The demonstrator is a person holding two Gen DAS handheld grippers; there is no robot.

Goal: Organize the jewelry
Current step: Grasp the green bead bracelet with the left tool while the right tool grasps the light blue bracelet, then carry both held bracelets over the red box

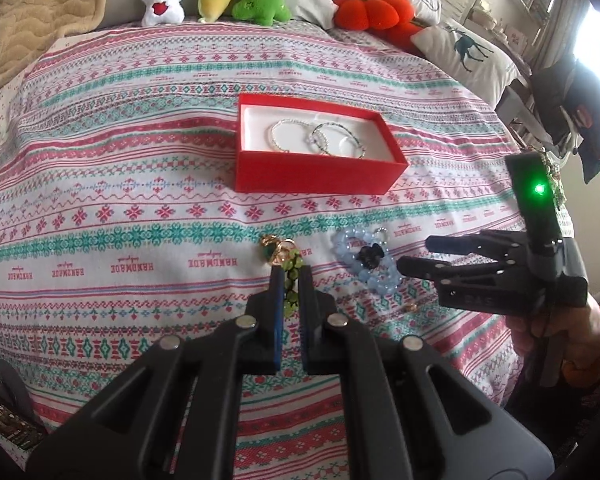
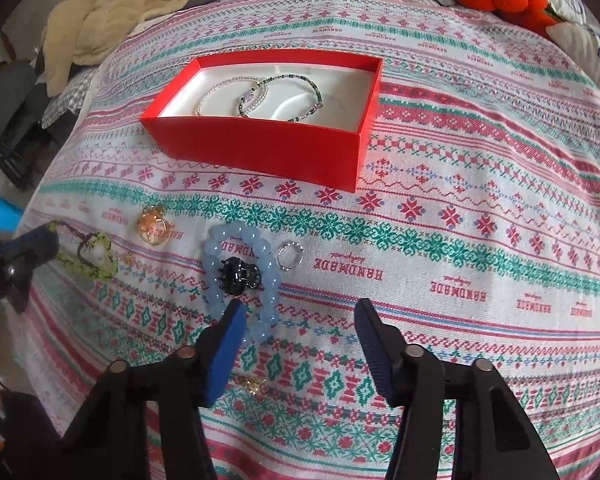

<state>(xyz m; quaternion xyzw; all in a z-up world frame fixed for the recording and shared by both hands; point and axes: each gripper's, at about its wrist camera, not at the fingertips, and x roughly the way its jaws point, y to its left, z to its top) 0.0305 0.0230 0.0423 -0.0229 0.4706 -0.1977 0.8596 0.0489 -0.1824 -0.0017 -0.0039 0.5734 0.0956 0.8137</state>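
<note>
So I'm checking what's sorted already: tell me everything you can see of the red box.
The red box is a shallow, open rectangular box, apparently cardboard, with a white lining. It sits flat, with no lid on it, on the patterned bedspread, beyond the loose jewelry. Inside lie two thin beaded bracelets, one pale, one with darker greenish beads, overlapping near the middle. Neither gripper touches it.
</note>
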